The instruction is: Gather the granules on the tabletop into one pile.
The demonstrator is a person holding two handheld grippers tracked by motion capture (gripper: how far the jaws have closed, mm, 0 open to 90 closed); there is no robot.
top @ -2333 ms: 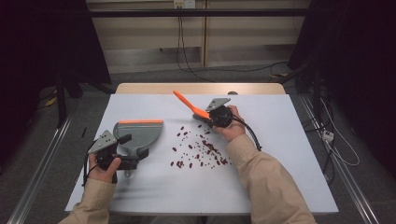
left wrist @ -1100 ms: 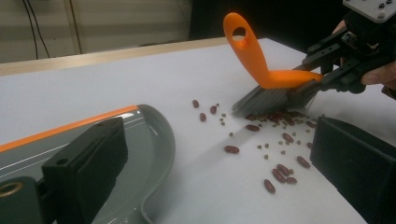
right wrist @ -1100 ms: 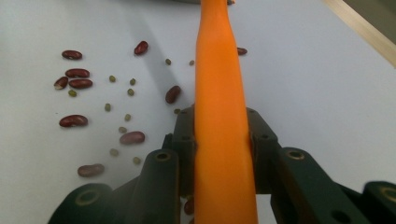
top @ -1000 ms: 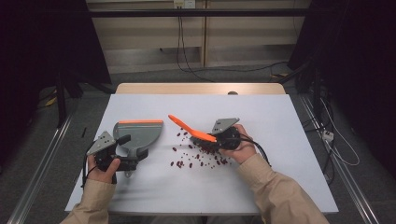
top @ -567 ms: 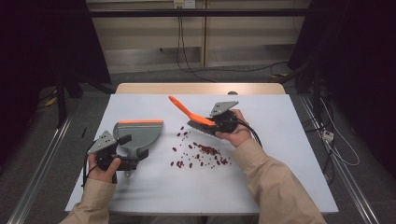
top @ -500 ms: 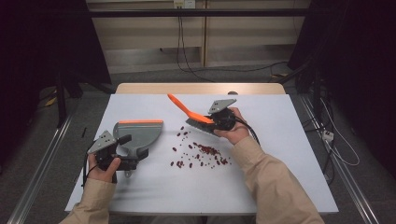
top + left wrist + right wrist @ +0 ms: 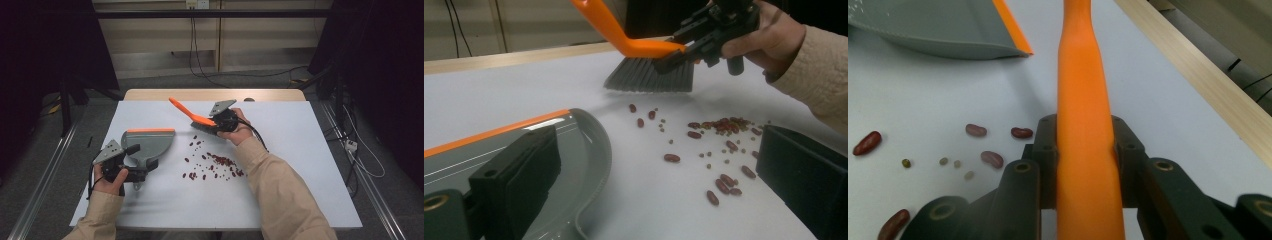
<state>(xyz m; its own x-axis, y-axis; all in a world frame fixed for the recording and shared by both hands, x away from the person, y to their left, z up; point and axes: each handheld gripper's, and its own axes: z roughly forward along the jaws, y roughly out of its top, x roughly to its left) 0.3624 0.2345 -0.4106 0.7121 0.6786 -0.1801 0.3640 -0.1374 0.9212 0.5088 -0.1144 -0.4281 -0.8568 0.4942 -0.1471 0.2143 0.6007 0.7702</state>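
An orange-handled brush (image 7: 186, 112) with grey bristles hangs just above the white table (image 7: 305, 150), at the far edge of a scatter of red beans (image 7: 215, 162). My right gripper (image 7: 218, 123) is shut on the brush handle (image 7: 1083, 100), which runs straight out between its jaws. The bristles (image 7: 649, 75) hover clear of the nearest beans (image 7: 719, 127). A grey dustpan (image 7: 148, 142) with an orange lip lies flat at the left. My left gripper (image 7: 140, 162) rests at the dustpan's back end, with its jaws wide apart (image 7: 659, 142) and one above the pan (image 7: 574, 145).
Small green seeds (image 7: 943, 161) are mixed among the beans. The table's wooden far edge (image 7: 215, 94) runs just behind the brush. Cables trail on the floor beyond. A black cable runs from the right gripper over the table.
The right hand carried the brush from among the beans back toward the table's far side. The left gripper and the dustpan kept still.
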